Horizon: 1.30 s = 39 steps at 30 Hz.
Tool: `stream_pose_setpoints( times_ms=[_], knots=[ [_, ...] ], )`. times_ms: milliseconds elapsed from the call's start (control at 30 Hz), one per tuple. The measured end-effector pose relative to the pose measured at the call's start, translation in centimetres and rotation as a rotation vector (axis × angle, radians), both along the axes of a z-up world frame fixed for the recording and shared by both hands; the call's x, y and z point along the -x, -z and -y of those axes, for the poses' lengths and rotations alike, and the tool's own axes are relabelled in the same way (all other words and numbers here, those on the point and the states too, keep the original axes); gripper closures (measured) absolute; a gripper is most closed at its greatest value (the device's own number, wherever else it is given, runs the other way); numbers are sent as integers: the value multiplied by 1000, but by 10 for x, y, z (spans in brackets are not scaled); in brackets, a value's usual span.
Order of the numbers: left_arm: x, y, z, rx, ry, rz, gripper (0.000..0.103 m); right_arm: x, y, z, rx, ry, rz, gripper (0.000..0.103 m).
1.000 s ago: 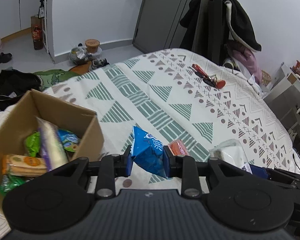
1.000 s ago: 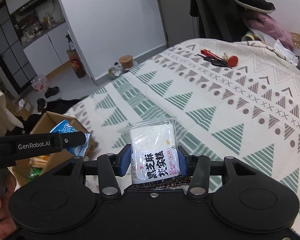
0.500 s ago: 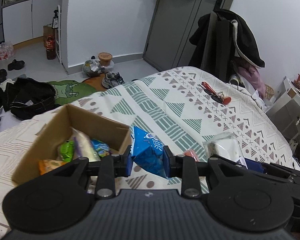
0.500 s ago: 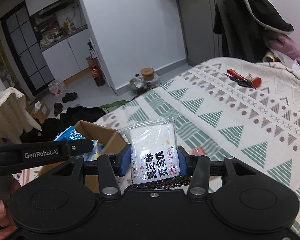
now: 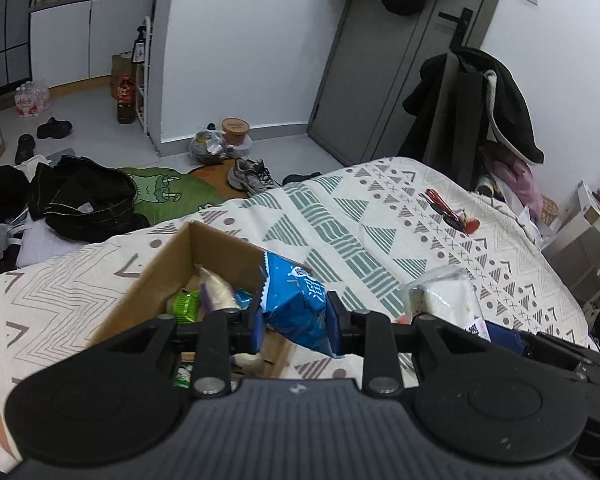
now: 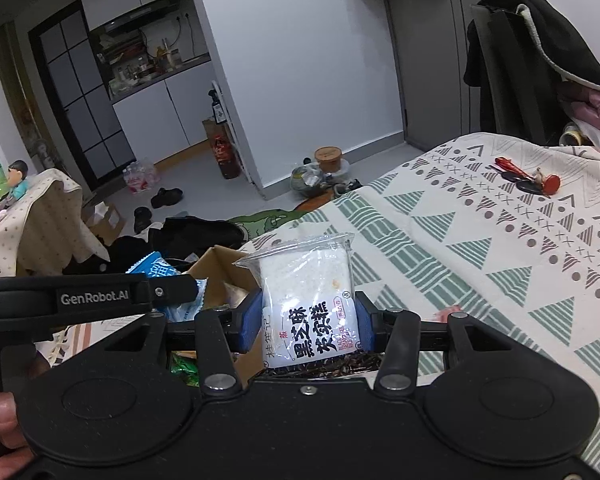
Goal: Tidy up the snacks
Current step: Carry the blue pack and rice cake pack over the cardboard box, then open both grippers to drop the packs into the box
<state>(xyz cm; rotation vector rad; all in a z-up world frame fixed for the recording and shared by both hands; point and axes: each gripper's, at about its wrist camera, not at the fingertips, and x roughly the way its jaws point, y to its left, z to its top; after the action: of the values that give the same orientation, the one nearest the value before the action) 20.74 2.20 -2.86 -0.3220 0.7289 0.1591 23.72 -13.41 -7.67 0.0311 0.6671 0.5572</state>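
My left gripper (image 5: 295, 322) is shut on a blue snack packet (image 5: 298, 304), held above the right edge of an open cardboard box (image 5: 148, 280) on the bed. The box holds several snacks, among them a green packet (image 5: 185, 304) and a pale long one (image 5: 217, 290). My right gripper (image 6: 306, 326) is shut on a clear packet of white cake with black print (image 6: 310, 300). In the right wrist view the left gripper (image 6: 172, 294) with its blue packet (image 6: 156, 270) shows at the left, over the box (image 6: 220, 268). The white packet (image 5: 444, 300) also shows in the left wrist view.
The bed wears a patterned cover (image 5: 380, 232); red keys (image 5: 452, 212) lie far right on it. On the floor beyond are dark clothes (image 5: 84, 200), a green mat (image 5: 168, 192), shoes (image 5: 248, 174). A coat hangs on a rack (image 5: 480, 108). A hand (image 6: 0, 420) holds the left gripper.
Both grippers rose and shifted left toward the box, each still gripping its packet. The blue packet now overlaps the box's right edge, and more floor shows.
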Motion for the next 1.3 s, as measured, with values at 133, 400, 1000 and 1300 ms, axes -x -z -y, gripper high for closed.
stream_pose_setpoints(
  times_ms=[133,400,1000,1300],
  knots=[
    [6,2,-12,14,-18,1,74,-1,4,-3,3,1,-5,57],
    [7,12,-36,40,-48,-13,74,-5,13,-9,8,6,-29,57],
    [-14,54,-85,109,-48,-135,70,-13,36,-60,52,-57,-74,57],
    [-14,51,-115,111,-90,-141,58,-5,38,-84,36,-121,-95,57]
  ],
)
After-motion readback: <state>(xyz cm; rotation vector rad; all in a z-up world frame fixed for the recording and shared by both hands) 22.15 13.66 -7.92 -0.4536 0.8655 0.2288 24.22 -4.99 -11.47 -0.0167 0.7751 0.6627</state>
